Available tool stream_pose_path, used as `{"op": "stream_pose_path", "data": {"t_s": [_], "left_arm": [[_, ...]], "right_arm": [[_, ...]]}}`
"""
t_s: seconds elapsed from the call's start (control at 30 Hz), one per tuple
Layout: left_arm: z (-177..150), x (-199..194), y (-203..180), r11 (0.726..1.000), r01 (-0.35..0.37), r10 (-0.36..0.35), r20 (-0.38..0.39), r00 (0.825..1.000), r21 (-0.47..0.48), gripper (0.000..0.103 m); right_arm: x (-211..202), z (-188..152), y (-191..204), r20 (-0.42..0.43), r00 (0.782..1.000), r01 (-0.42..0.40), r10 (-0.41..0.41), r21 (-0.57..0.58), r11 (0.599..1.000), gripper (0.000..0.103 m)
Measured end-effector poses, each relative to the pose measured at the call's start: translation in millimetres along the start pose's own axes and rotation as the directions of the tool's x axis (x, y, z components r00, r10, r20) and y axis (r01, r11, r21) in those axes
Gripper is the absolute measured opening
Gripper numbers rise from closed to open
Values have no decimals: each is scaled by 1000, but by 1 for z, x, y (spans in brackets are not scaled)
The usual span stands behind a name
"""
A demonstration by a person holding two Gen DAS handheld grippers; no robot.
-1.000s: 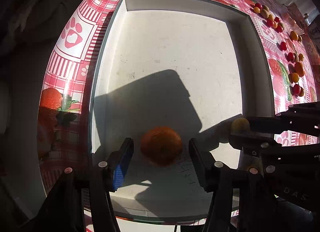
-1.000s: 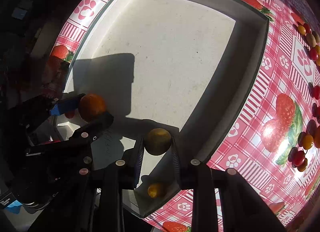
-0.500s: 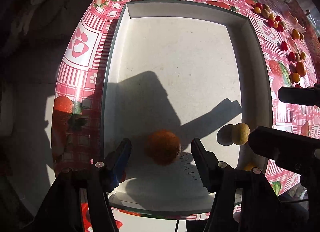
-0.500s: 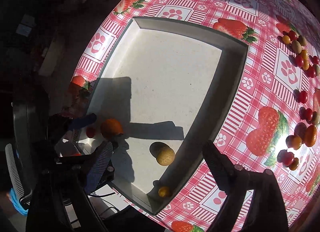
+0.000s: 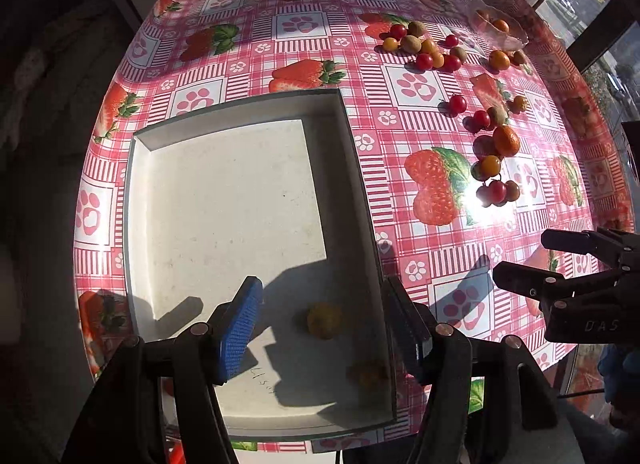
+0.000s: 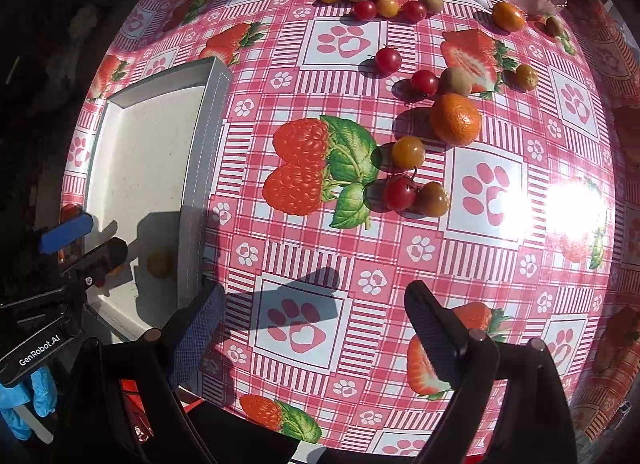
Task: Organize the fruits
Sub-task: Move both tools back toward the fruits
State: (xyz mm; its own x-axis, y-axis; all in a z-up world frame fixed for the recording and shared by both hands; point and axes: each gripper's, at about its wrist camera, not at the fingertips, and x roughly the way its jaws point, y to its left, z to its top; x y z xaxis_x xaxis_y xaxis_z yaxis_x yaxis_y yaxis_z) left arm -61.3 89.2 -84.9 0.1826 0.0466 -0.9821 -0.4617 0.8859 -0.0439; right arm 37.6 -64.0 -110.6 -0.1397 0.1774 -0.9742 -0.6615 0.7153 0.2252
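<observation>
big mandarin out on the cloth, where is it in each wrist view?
Left wrist: mandarin sits right of centre, upper half, in the loose fruit right of the white tray.
Right wrist: mandarin sits right of centre, upper half, far right of the tray.
Shared landmark: the printed double strawberry, lower left of the mandarin in both.

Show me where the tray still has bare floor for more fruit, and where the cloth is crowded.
The white tray is bare across its far and middle floor. Only the near right corner is taken, by a yellow fruit and another against the right wall. On the tablecloth, the strip beside the tray is free; the loose fruit clusters further right.
</observation>
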Motion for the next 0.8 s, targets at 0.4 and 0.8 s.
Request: {"op": "stream_pose_path", "data": {"t_s": [0.4, 0.8], "left_arm": [[30, 43, -104, 986, 73, -62, -77, 995, 149, 64], [53, 82, -148, 986, 71, -59, -82, 995, 151, 64]], "right_arm": [[-8, -30, -103, -21, 997, 79, -77, 190, 979, 93], [-16, 20, -157, 46, 995, 86, -93, 135, 987, 93]]}}
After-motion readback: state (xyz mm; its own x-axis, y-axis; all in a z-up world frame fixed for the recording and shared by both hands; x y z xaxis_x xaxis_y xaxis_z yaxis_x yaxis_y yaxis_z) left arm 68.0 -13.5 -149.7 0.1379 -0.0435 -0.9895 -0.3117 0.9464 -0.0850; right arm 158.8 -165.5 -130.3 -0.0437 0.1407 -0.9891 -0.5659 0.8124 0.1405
